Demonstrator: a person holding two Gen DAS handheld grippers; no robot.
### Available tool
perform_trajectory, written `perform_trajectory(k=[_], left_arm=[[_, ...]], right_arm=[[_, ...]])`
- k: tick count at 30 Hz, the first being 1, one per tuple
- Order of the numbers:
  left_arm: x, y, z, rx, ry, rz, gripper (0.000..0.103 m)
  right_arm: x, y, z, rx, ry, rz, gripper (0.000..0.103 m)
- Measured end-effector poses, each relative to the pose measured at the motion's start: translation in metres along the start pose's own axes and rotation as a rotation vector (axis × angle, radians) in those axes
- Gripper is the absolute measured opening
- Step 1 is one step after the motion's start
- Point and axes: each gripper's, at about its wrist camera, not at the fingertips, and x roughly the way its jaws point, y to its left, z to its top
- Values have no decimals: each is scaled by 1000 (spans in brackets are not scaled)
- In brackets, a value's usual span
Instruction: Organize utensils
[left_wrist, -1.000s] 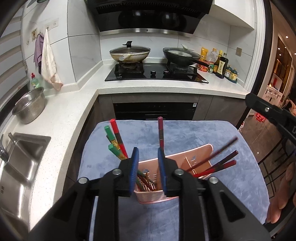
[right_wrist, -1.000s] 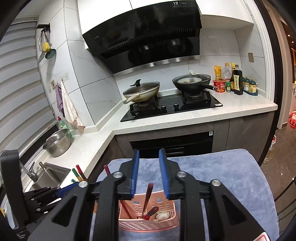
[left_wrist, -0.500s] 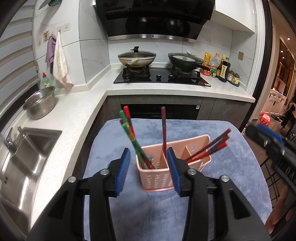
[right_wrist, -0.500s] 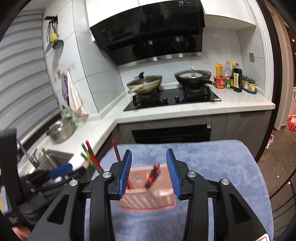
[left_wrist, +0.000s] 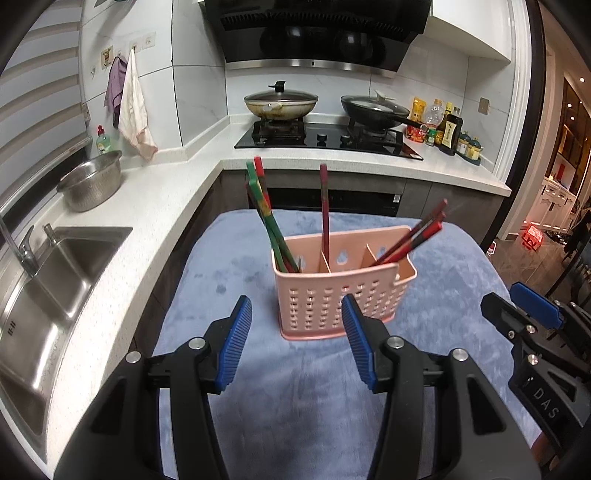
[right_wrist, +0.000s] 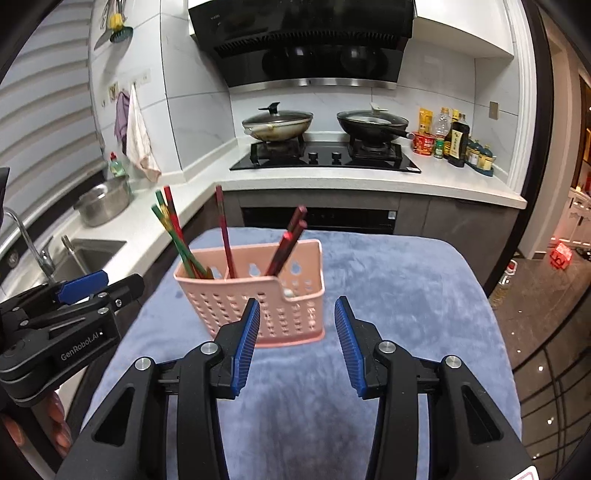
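Chopsticks, red and green lacquered (left_wrist: 271, 225): sorted into the pink perforated plastic caddy (left_wrist: 341, 291) just ahead of your left claw (left_wrist: 297, 341) and right claw (right_wrist: 295, 341), both wide and empty. Grey-blue cloth (left_wrist: 306, 406) beneath. Sorting looks finished; next, withdraw.

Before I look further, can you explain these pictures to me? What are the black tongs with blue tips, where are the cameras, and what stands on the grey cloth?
The tongs are two hand-held grippers; a person holds one in each hand, and each carries a wide-angle camera looking along its fingers. One picture comes from the left gripper, the other from the right gripper. Both are open and hold nothing. On the grey-blue cloth stands a pink utensil holder with three compartments: green-and-red chopsticks in the left one, a single dark red chopstick in the middle, dark red chopsticks in the right.
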Motion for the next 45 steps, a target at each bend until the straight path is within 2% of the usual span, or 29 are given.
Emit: perform_trajectory(k=[6, 7, 9, 11, 16, 18, 20, 22, 27, 30, 31, 36, 45], left_arm=[[2, -7, -14, 8, 18, 3, 50], [2, -6, -15, 8, 19, 4, 51], [2, -8, -18, 11, 20, 11, 60], [1, -10, -20, 13, 11, 25, 65], [1, -13, -24, 22, 20, 25, 65], [1, -15, -26, 27, 24, 27, 67], [1, -17, -28, 30, 24, 36, 74], [-1, -18, -29, 32, 17, 44, 77], [0, -18, -32, 37, 27, 53, 78], [1, -18, -35, 37, 30, 67, 86], [0, -19, -36, 38, 28, 71, 86], [2, -19, -40, 39, 37, 82, 90], [4, -15, -49, 31, 53, 105, 95]], right_arm=[[0, -2, -14, 18, 34, -16, 43], [0, -3, -16, 19, 38, -21, 46], [-1, -3, -18, 16, 38, -27, 49], [-2, -3, -20, 8, 35, -35, 54], [-4, -3, -25, -1, 40, -45, 59], [-4, -4, -27, -4, 44, -41, 63], [-4, -4, -29, -7, 45, -36, 80], [-4, -6, -31, -10, 46, -36, 85], [-5, -9, -34, -2, 43, -53, 87], [-6, -10, -36, -4, 44, -60, 89], [-6, -10, -36, -4, 47, -64, 97], [-5, -8, -41, -25, 46, -97, 97], [-5, -8, -45, -22, 56, -105, 97]])
